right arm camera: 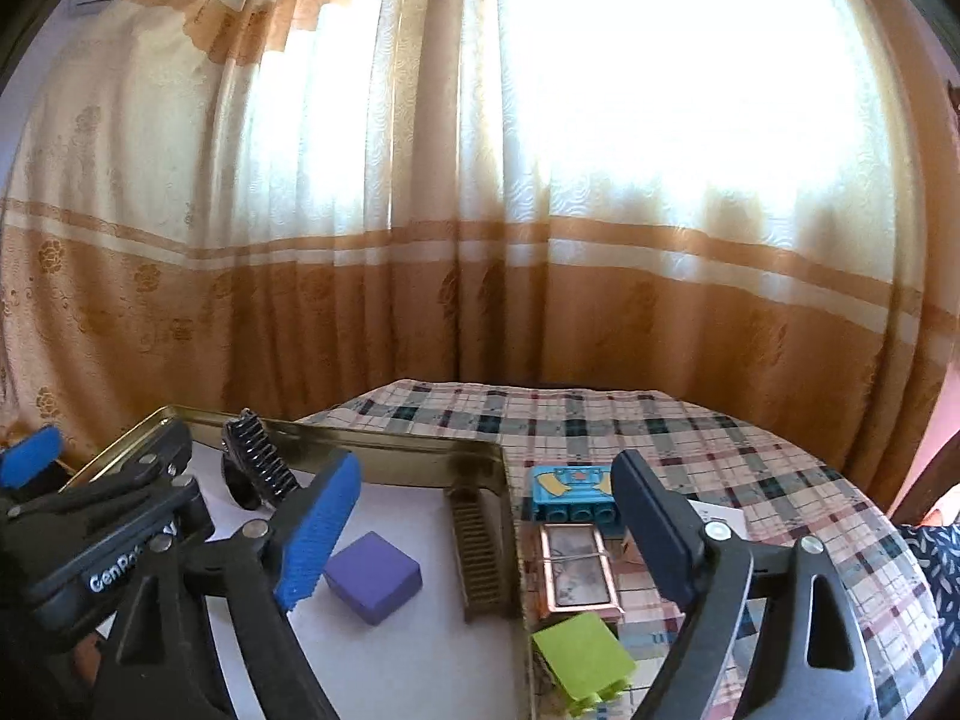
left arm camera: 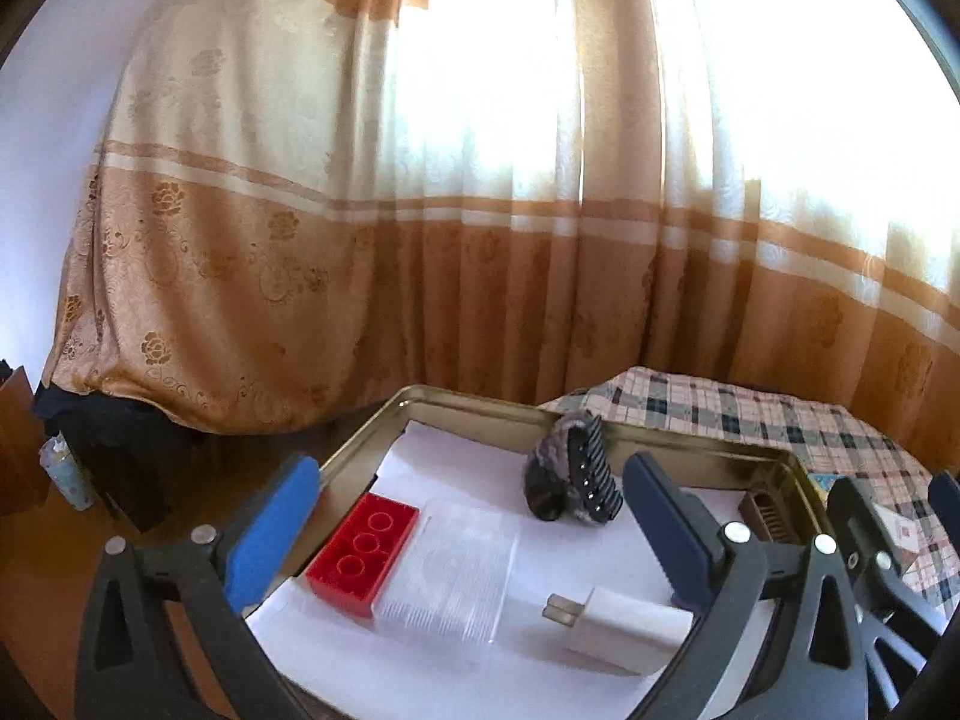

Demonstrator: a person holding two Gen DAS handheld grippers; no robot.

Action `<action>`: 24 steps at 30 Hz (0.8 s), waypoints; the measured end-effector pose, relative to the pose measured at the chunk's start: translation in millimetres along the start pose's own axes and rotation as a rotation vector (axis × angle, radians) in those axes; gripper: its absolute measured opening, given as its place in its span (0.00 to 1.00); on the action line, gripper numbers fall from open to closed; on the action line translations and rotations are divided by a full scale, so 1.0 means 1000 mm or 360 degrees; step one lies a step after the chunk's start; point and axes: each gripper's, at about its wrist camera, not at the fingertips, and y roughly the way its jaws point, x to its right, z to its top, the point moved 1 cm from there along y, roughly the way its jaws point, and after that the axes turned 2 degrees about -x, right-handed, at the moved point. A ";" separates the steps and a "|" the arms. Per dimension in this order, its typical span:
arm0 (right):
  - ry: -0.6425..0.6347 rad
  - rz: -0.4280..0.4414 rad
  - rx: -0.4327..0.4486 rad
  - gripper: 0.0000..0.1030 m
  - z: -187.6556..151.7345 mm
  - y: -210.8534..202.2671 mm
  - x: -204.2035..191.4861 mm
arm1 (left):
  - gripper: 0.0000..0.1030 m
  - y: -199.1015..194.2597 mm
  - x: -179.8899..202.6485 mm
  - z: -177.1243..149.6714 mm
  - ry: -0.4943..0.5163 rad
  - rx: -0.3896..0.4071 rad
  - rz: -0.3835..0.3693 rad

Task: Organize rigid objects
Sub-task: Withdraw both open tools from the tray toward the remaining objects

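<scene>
Both your tools stood wide open and empty — the left tool (left arm camera: 474,516) over the tray (left arm camera: 360,426), the right tool (right arm camera: 486,531) straddling its edge. The green block (right arm camera: 585,657) lay at lower centre on the checked counter (right arm camera: 750,468): light, stiff, slick — take its flat sides. Readable writing: "GenRo…" on the left tool's body.

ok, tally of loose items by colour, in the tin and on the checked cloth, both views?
Red: 1, brick
Clear: 1, box
White: 1, charger
Black: 1, hair clip
Purple: 1, block
Brown: 1, comb
Blue: 1, brick
Copper: 1, frame
Green: 1, brick
Total: 9
</scene>
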 end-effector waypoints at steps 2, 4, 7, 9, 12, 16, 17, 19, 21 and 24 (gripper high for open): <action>-0.0017 -0.0028 0.0009 0.86 0.000 -0.002 0.001 | 0.99 -0.004 0.001 0.000 0.0003 0.0031 0.0001; -0.0034 -0.0056 0.0029 0.86 0.000 -0.005 0.002 | 0.99 -0.008 0.002 -0.001 0.0008 0.0054 0.0011; -0.0056 -0.0105 0.0059 0.86 0.000 -0.013 0.004 | 0.99 -0.008 0.000 -0.002 -0.0038 0.0011 -0.0067; -0.0068 -0.0114 0.0052 0.86 -0.002 -0.016 0.006 | 0.99 -0.012 0.000 -0.005 -0.0045 0.0015 -0.0094; 0.0002 -0.0120 0.0112 0.86 -0.002 -0.026 0.015 | 1.00 -0.022 0.007 -0.009 0.0011 0.0058 -0.0104; 0.0124 -0.0161 0.0159 0.88 -0.001 -0.032 0.029 | 1.00 -0.030 0.019 -0.012 0.0082 0.0073 -0.0140; 0.0161 -0.0175 0.0170 0.88 -0.001 -0.033 0.034 | 1.00 -0.031 0.021 -0.012 0.0097 0.0082 -0.0143; 0.0205 -0.0214 0.0186 0.90 -0.001 -0.036 0.039 | 1.00 -0.031 0.023 -0.012 0.0116 0.0087 -0.0151; 0.0240 -0.0246 0.0203 0.92 -0.002 -0.039 0.043 | 1.00 -0.029 0.023 -0.011 0.0106 0.0074 -0.0143; 0.0275 -0.0281 0.0209 0.94 -0.002 -0.041 0.048 | 1.00 -0.025 0.019 -0.011 0.0072 0.0042 -0.0151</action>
